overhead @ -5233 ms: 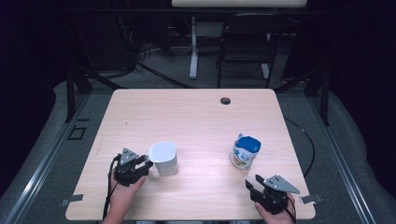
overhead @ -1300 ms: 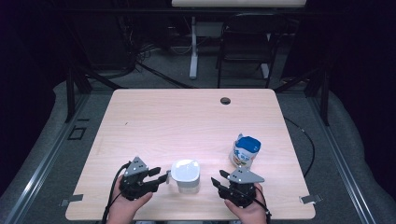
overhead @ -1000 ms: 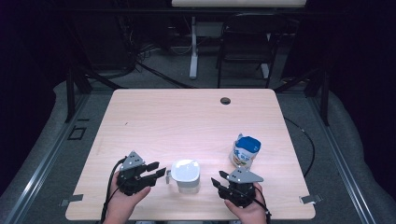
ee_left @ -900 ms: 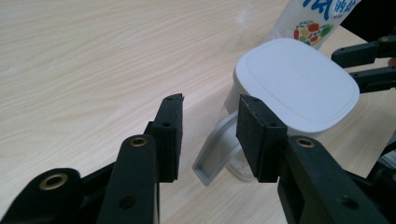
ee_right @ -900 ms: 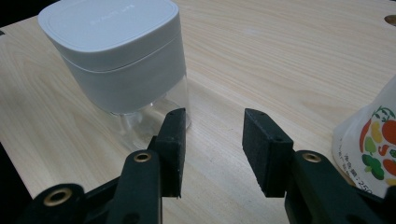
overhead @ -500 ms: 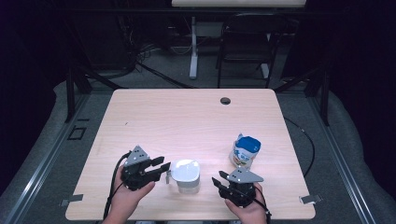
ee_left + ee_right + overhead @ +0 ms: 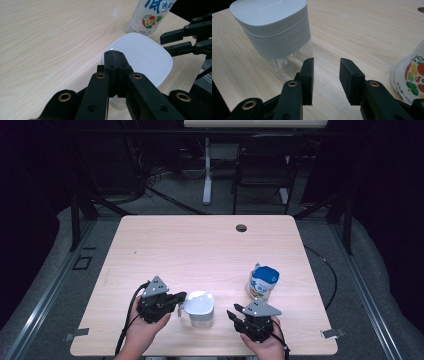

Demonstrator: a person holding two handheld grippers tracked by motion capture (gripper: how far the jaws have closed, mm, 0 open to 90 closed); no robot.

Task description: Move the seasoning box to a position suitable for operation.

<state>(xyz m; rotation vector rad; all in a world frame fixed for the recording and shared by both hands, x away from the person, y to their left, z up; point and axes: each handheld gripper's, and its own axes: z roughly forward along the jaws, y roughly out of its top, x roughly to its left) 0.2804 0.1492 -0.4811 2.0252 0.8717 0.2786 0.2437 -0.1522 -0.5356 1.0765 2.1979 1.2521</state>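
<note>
A container (image 7: 200, 309) with a white lid and a clear lower body stands near the table's front edge. My left gripper (image 7: 182, 296) sits just left of it. Its jaws are shut, and their tips rest at the lid's near rim (image 7: 113, 53); nothing shows between them. My right gripper (image 7: 232, 312) is open on the container's right, a short gap away. In the right gripper view its jaws (image 7: 325, 68) point past the container (image 7: 272, 27), level with the clear base. A white and blue printed bag (image 7: 262, 282) stands upright behind the right gripper.
The light wooden table (image 7: 200, 245) has a round cable hole (image 7: 241, 227) near its far edge. A dark chair (image 7: 265, 170) and a desk leg stand on the floor beyond. The bag (image 7: 409, 77) is close on the right gripper's right side.
My left gripper has crept forward and right until its tips meet the lid's rim. Earlier, the container slid right and nearer, and my right gripper came in from the front right corner.
</note>
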